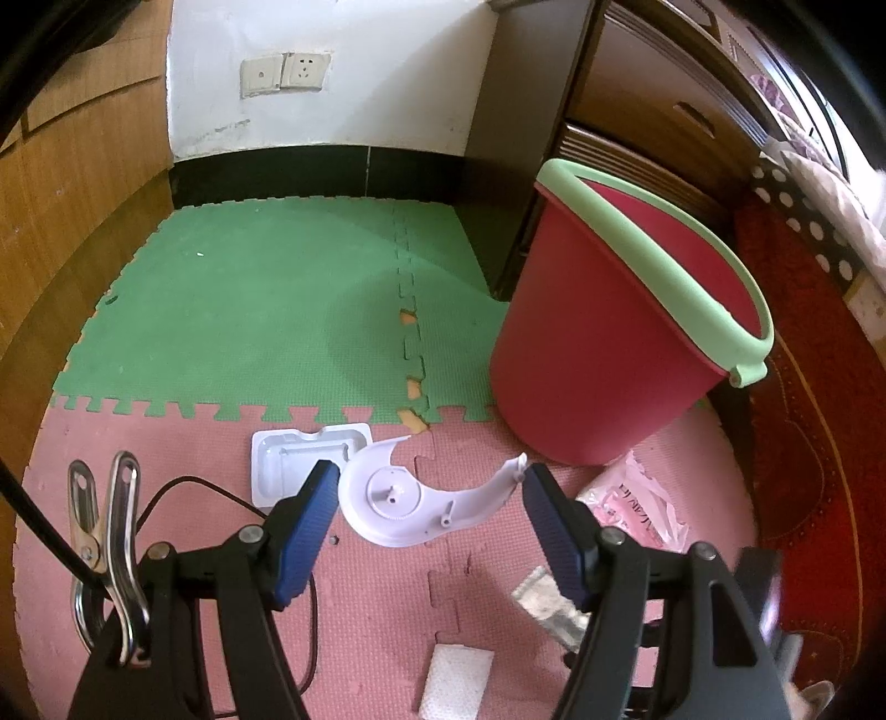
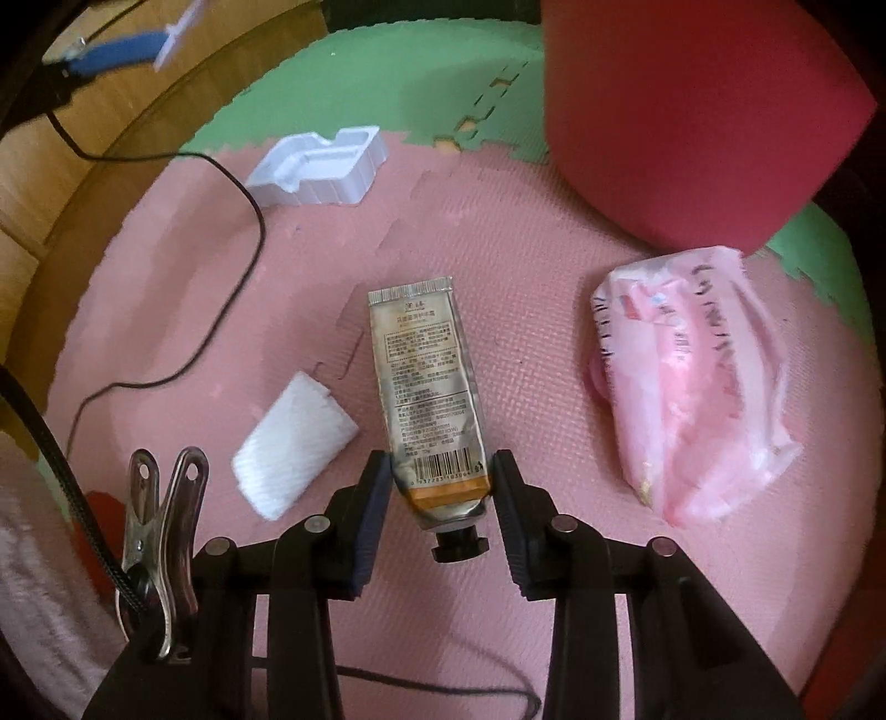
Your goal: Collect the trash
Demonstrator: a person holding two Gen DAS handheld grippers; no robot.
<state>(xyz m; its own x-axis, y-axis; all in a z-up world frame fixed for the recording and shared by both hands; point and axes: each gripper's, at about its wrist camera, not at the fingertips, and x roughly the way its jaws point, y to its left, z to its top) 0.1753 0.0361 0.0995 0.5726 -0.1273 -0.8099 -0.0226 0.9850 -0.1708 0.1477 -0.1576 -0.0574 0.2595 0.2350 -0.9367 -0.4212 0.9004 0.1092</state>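
From my right wrist view the red bin (image 2: 692, 111) runs off the top edge, rim unseen. My left gripper (image 2: 116, 52) is a blur far left of the bin. In my left wrist view, a finger covers a corner of the white tray (image 1: 288, 465) and part of the silver tube (image 1: 548, 609) below the bin.

Crumpled silver tube (image 2: 429, 399), black cap down, pinched above pink mat (image 2: 470, 232).

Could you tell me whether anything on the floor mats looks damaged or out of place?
Yes: the white plastic disc piece between the left gripper fingers has a jagged, broken-looking edge. The green mat seam near the red bin shows orange gaps.
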